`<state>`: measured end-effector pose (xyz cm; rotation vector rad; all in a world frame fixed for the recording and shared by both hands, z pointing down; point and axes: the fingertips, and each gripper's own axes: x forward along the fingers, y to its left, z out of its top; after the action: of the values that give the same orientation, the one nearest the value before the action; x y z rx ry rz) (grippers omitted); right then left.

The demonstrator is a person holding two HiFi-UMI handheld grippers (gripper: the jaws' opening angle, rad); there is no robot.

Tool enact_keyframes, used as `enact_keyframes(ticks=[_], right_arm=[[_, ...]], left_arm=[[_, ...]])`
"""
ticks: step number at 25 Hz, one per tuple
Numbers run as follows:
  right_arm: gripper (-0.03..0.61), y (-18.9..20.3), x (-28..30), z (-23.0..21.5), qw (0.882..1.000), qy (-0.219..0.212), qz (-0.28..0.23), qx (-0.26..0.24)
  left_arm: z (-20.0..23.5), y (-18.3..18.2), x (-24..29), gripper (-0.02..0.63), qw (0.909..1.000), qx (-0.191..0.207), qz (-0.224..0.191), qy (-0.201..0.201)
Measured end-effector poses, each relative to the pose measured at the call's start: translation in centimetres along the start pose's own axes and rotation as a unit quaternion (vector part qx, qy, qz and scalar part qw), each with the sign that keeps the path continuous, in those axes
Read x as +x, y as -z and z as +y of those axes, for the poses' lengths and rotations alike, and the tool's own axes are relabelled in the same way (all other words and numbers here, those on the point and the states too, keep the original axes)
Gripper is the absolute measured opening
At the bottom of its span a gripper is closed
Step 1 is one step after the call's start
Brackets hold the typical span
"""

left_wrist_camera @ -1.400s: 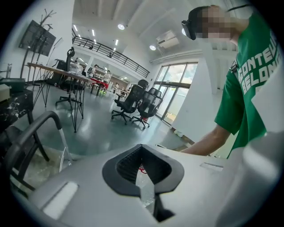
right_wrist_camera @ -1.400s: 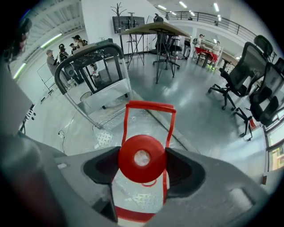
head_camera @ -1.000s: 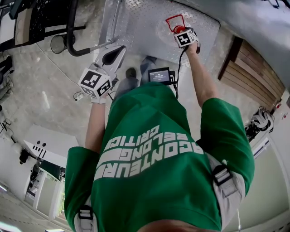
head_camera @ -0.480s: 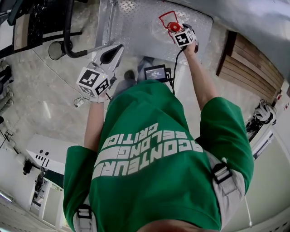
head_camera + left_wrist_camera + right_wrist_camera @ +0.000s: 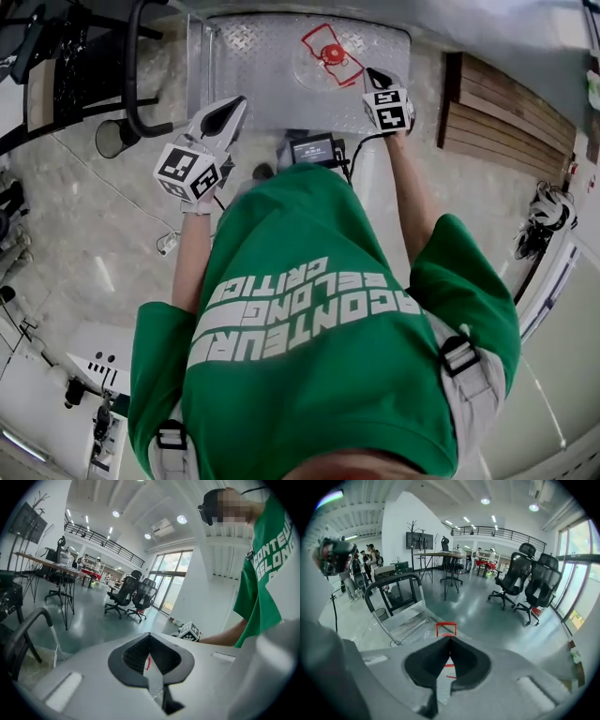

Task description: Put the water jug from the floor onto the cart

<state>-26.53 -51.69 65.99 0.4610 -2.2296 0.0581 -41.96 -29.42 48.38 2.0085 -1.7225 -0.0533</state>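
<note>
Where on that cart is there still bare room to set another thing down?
The cart deck is bare over its whole left half, between the jug and the handle, and in a strip along its near edge. The right half is crowded: the jug stands there, with only narrow margins between it and the deck's right and far edges.

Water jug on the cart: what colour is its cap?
Red. The cap shows best in the head view.
</note>
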Motion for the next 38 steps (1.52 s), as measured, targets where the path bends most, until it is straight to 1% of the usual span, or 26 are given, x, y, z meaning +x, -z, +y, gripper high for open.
enact_keyframes(ticks=[7,12,14,18,22,29,32,38], right_arm=[[-0.006,-1.0,-7.4,1.2,0.998,0.033,-0.055,0.013],[-0.006,-1.6,-11.8,2.8,0.994,0.057,-0.093,0.014],[-0.006,-1.4,-13.6,3.6,0.993,0.068,-0.1,0.015],[-0.006,0.0,-17.5,6.1,0.991,0.081,-0.107,0.018],[-0.006,1.9,-21.3,9.1,0.989,0.08,-0.12,0.023],[-0.006,6.7,-26.8,14.1,0.986,0.101,-0.124,0.04],[-0.006,7.8,-28.3,15.5,0.985,0.11,-0.127,0.045],[-0.006,8.6,-30.7,17.0,0.982,0.123,-0.135,0.05]], left_arm=[[-2.0,-0.5,-1.2,0.009,0.999,0.017,-0.017,0.037],[-3.8,0.4,-3.2,0.009,0.9978,0.024,-0.025,0.057],[-4.4,0.9,-4.1,0.009,0.9972,0.026,-0.027,0.064],[-6.2,2.1,-6.6,0.009,0.9959,0.028,-0.033,0.08],[-8.4,3.7,-8.8,0.009,0.9943,0.029,-0.034,0.097],[-12.0,6.5,-12.3,0.009,0.9896,0.037,-0.028,0.136],[-13.1,7.0,-13.2,0.009,0.9876,0.042,-0.026,0.149],[-14.9,7.0,-13.6,0.009,0.9831,0.048,-0.025,0.175]])
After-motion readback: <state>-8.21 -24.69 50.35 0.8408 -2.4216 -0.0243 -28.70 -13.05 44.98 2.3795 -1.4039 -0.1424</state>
